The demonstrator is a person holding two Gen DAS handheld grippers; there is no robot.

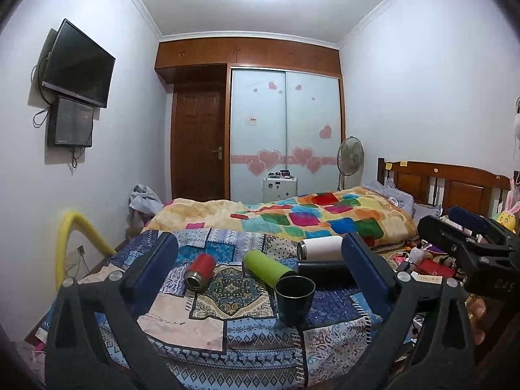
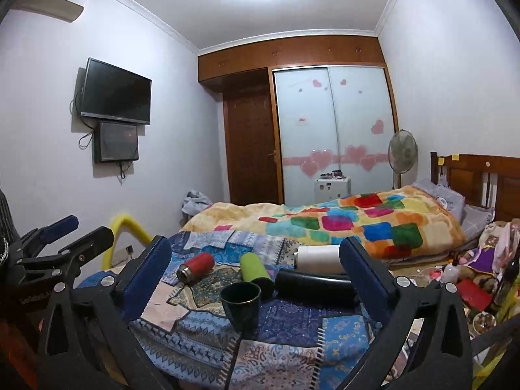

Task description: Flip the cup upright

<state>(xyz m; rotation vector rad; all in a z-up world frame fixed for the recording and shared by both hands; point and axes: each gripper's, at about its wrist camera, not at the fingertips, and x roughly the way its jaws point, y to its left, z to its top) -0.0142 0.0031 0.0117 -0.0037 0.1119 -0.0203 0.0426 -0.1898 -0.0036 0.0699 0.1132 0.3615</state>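
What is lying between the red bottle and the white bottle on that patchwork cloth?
A green bottle lies on its side between the red bottle and the white bottle; both wrist views show it.

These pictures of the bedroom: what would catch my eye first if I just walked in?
Probably the dark cup standing upright, mouth up, on the blue patchwork cloth at the near end of the bed. Behind it four flasks lie on their sides: red, green, black and white. Further back, the bright multicoloured blanket stands out.
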